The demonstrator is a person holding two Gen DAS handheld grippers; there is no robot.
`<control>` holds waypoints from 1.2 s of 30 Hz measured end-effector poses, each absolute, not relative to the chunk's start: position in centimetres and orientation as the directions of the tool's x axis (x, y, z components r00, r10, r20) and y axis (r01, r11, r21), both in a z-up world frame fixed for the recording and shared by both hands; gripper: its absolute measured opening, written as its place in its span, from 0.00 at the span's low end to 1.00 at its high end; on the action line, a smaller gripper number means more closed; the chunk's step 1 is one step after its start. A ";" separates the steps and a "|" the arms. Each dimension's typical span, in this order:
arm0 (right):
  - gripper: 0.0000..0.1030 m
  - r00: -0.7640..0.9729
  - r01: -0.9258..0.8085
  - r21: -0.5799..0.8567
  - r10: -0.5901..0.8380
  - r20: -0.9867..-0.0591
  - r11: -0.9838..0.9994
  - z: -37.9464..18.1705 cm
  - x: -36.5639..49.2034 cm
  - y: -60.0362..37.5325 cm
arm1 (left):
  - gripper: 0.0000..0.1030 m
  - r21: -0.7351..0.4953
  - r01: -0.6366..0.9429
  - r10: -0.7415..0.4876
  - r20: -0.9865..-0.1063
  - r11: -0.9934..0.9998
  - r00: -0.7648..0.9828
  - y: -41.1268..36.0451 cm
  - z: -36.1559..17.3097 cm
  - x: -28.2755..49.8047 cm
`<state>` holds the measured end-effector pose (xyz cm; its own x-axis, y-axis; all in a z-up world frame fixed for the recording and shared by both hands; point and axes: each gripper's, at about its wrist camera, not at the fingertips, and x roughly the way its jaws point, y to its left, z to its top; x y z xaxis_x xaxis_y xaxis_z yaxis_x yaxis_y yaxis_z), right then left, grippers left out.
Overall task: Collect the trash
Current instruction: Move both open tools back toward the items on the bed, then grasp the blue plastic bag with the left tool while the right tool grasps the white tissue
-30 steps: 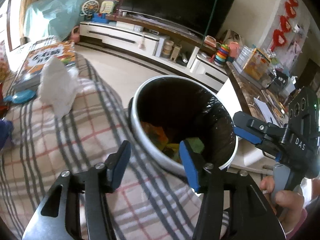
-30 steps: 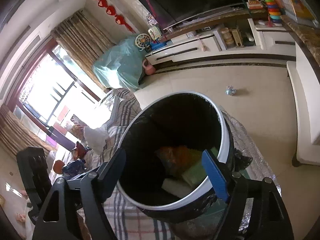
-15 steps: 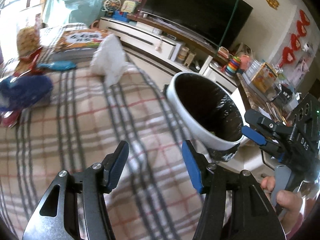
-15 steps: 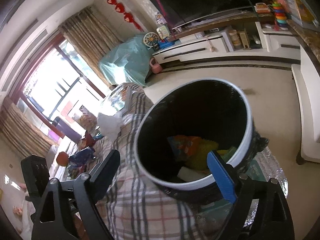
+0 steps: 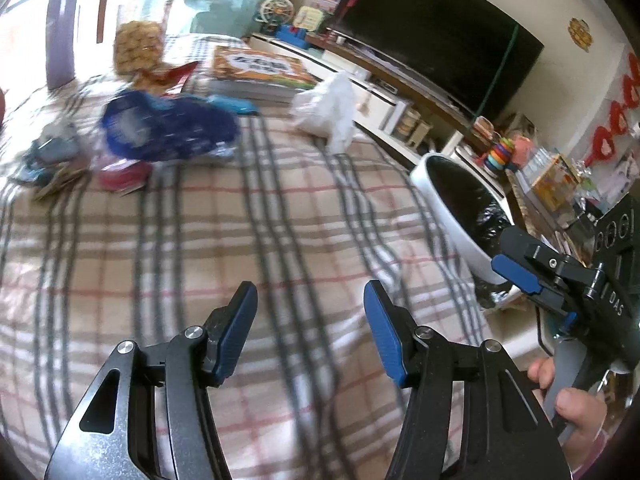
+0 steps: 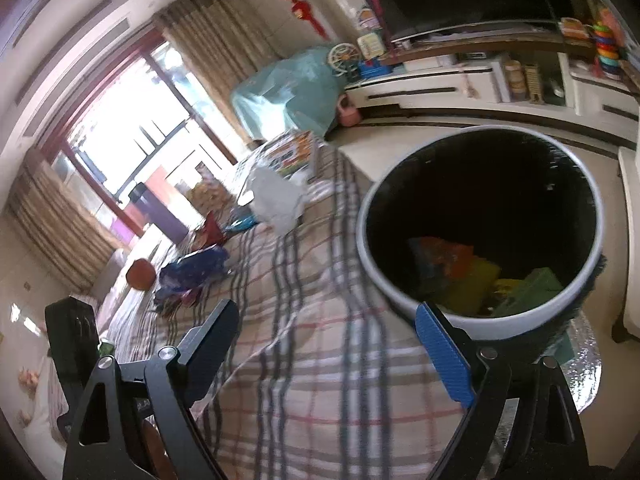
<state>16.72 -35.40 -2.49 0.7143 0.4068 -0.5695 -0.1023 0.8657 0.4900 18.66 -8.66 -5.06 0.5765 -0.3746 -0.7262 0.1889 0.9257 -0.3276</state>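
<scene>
A white bin with a black liner (image 6: 480, 216) stands beside the plaid-covered table (image 5: 280, 220) and holds colourful wrappers; it shows at the right in the left wrist view (image 5: 460, 208). Trash lies at the table's far end: a blue crumpled bag (image 5: 168, 124), a white crumpled tissue or plastic (image 5: 328, 112), a red wrapper (image 5: 120, 176). The blue bag (image 6: 196, 268) and white piece (image 6: 276, 196) also show in the right wrist view. My left gripper (image 5: 310, 336) is open and empty over the cloth. My right gripper (image 6: 328, 344) is open and empty by the bin's rim, also visible in the left wrist view (image 5: 520, 268).
A colourful book (image 5: 256, 68) and a jar of snacks (image 5: 140, 36) sit at the table's far end. An orange round object (image 6: 140, 274) lies near the wrappers. A TV unit (image 5: 400, 108) with toys stands beyond the floor gap. Silver foil lies under the bin (image 6: 584, 352).
Both grippers have swung away from over the bin toward the table; the left view now faces the trash pile, and the bin has shifted to the right in both views.
</scene>
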 end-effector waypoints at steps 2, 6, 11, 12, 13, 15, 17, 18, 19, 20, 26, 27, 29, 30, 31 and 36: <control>0.89 0.707 -0.120 0.484 0.417 -0.572 0.867 -2.5 16.9 -34.4 | 0.54 -0.330 0.170 -0.364 -0.728 0.929 0.580 -7.6 -5.3 18.4; 0.89 0.695 -0.147 0.472 0.431 -0.576 0.869 -2.6 17.1 -32.7 | 0.54 -0.339 0.128 -0.346 -0.731 0.932 0.589 -5.7 -5.7 18.1; 0.89 0.685 -0.170 0.457 0.438 -0.582 0.873 -2.8 17.4 -30.9 | 0.54 -0.346 0.100 -0.333 -0.722 0.933 0.606 -3.9 -5.5 17.9; 0.89 0.683 -0.173 0.454 0.439 -0.584 0.874 -2.8 17.5 -30.6 | 0.54 -0.348 0.097 -0.332 -0.721 0.933 0.609 -3.7 -5.5 17.9; 0.89 0.682 -0.178 0.450 0.440 -0.585 0.875 -2.8 17.7 -30.3 | 0.54 -0.349 0.092 -0.330 -0.719 0.932 0.612 -3.4 -5.4 17.9; 0.89 0.679 -0.185 0.442 0.439 -0.588 0.878 -3.0 17.9 -29.7 | 0.54 -0.351 0.083 -0.325 -0.719 0.933 0.614 -3.0 -5.5 18.0; 0.89 0.675 -0.192 0.433 0.439 -0.593 0.881 -3.1 18.1 -29.1 | 0.54 -0.354 0.076 -0.323 -0.718 0.932 0.617 -2.5 -5.5 18.2; 0.89 0.673 -0.196 0.428 0.439 -0.595 0.882 -3.2 18.2 -28.8 | 0.54 -0.354 0.072 -0.321 -0.719 0.932 0.617 -2.4 -5.5 18.2; 0.89 0.673 -0.199 0.424 0.438 -0.597 0.884 -3.2 18.3 -28.6 | 0.54 -0.356 0.068 -0.319 -0.719 0.932 0.618 -2.1 -5.5 18.3; 0.89 0.672 -0.201 0.420 0.436 -0.599 0.885 -3.3 18.4 -28.4 | 0.54 -0.357 0.067 -0.319 -0.719 0.932 0.617 -2.1 -5.6 18.4; 0.89 0.666 -0.212 0.407 0.436 -0.605 0.888 -3.4 19.5 -27.4 | 0.58 -0.340 0.057 -0.299 -0.720 0.939 0.626 -1.4 -5.4 18.9; 0.89 0.666 -0.214 0.404 0.435 -0.606 0.889 -3.4 19.9 -27.2 | 0.59 -0.337 0.056 -0.296 -0.719 0.940 0.628 -1.3 -5.4 19.1; 0.89 0.666 -0.217 0.402 0.436 -0.605 0.889 -3.3 20.3 -26.9 | 0.60 -0.331 0.057 -0.290 -0.716 0.942 0.634 -1.1 -5.1 19.5; 0.89 0.667 -0.220 0.399 0.436 -0.605 0.890 -3.2 20.7 -26.7 | 0.61 -0.329 0.056 -0.287 -0.715 0.943 0.638 -1.0 -4.9 19.7; 0.89 0.668 -0.222 0.396 0.434 -0.605 0.891 -3.1 20.9 -26.6 | 0.62 -0.327 0.056 -0.285 -0.712 0.943 0.642 -0.9 -4.7 20.0; 0.89 0.671 -0.228 0.384 0.430 -0.604 0.895 -3.1 22.4 -26.0 | 0.66 -0.314 0.052 -0.269 -0.702 0.948 0.660 -0.5 -3.9 21.4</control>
